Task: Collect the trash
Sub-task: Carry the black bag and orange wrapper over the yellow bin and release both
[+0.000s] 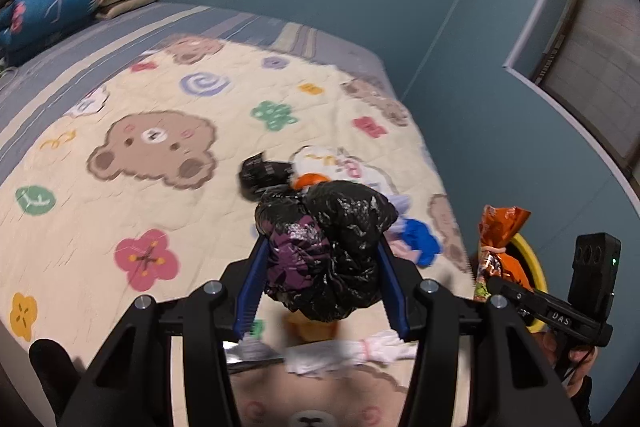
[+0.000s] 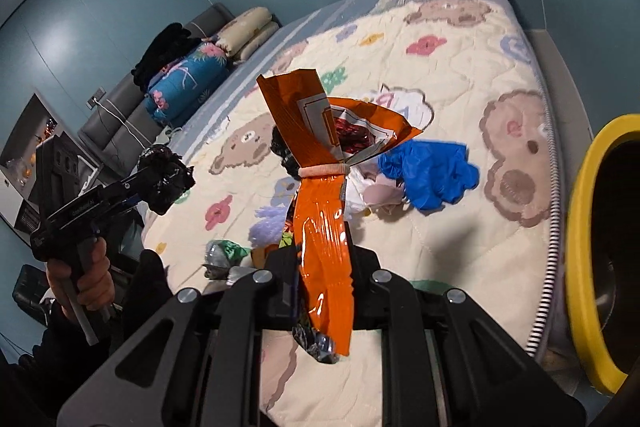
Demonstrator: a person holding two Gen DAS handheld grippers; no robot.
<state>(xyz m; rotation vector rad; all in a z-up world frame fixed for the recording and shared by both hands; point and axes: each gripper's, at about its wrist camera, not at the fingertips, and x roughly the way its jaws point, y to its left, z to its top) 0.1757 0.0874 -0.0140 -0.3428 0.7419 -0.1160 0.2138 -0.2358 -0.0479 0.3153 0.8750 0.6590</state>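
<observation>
The left gripper (image 1: pixel 320 267) is clamping a crumpled black plastic bag (image 1: pixel 332 247) between its blue jaws, above the bed (image 1: pixel 120 155). The right gripper (image 2: pixel 322 259) is pinching an orange snack bag (image 2: pixel 324 211) upright near the bed's edge, beside the yellow-rimmed bin (image 2: pixel 580 267)

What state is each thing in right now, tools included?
left tool: shut on black bag
black bag: crumpled, lifted off the bed
right tool: shut on orange snack bag
orange snack bag: torn open on top, banded at the neck
blue glove: crumpled, lying on quilt
yellow-rimmed bin: open
</observation>
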